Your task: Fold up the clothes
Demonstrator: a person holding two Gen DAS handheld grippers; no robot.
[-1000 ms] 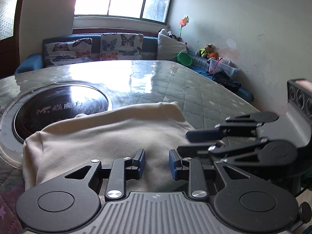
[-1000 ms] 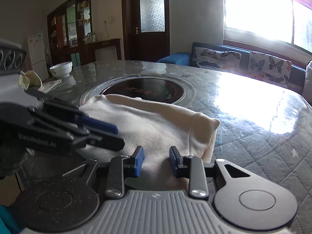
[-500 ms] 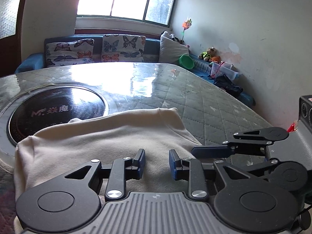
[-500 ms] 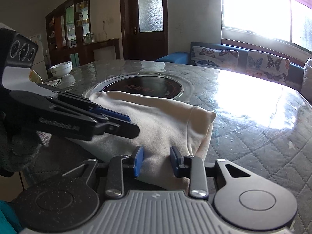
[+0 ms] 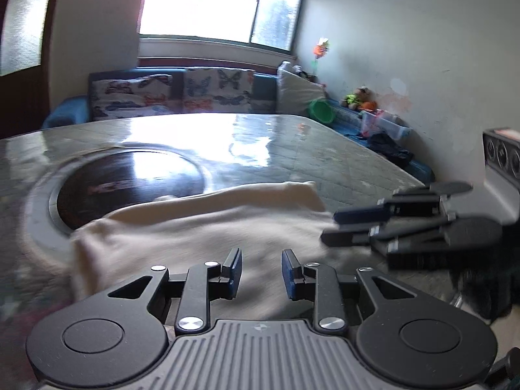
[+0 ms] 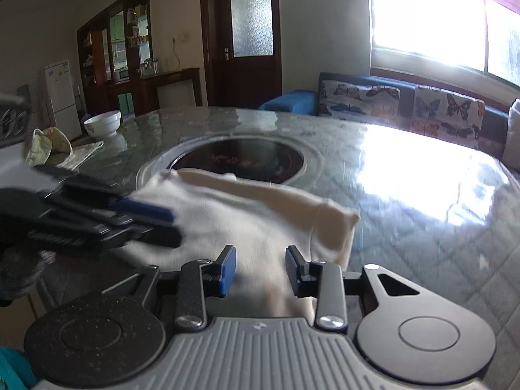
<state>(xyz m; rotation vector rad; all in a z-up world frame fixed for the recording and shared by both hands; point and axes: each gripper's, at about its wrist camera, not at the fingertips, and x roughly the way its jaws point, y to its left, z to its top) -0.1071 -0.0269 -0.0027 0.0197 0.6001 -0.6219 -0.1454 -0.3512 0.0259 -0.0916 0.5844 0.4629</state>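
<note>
A cream garment (image 5: 195,227) lies folded on the glass-topped table (image 5: 292,149), its far edge over the rim of the round black hob. In the right wrist view the garment (image 6: 260,217) ends in a folded corner at the right. My left gripper (image 5: 261,273) is open and empty, just above the garment's near edge. My right gripper (image 6: 260,269) is open and empty over the garment's near right part. Each gripper shows in the other's view, the right one (image 5: 331,227) at the garment's right edge and the left one (image 6: 172,227) at the left.
A round black hob (image 5: 130,182) is set in the table behind the garment. A white bowl (image 6: 102,123), a face mask and papers lie at the table's far left. A sofa with butterfly cushions (image 5: 169,97) stands under the window. Toys and a green bowl line the right wall.
Both grippers have pulled back and risen slightly from the garment, and the views are blurred by motion. The jaws stay open. The garment lies as it did.
</note>
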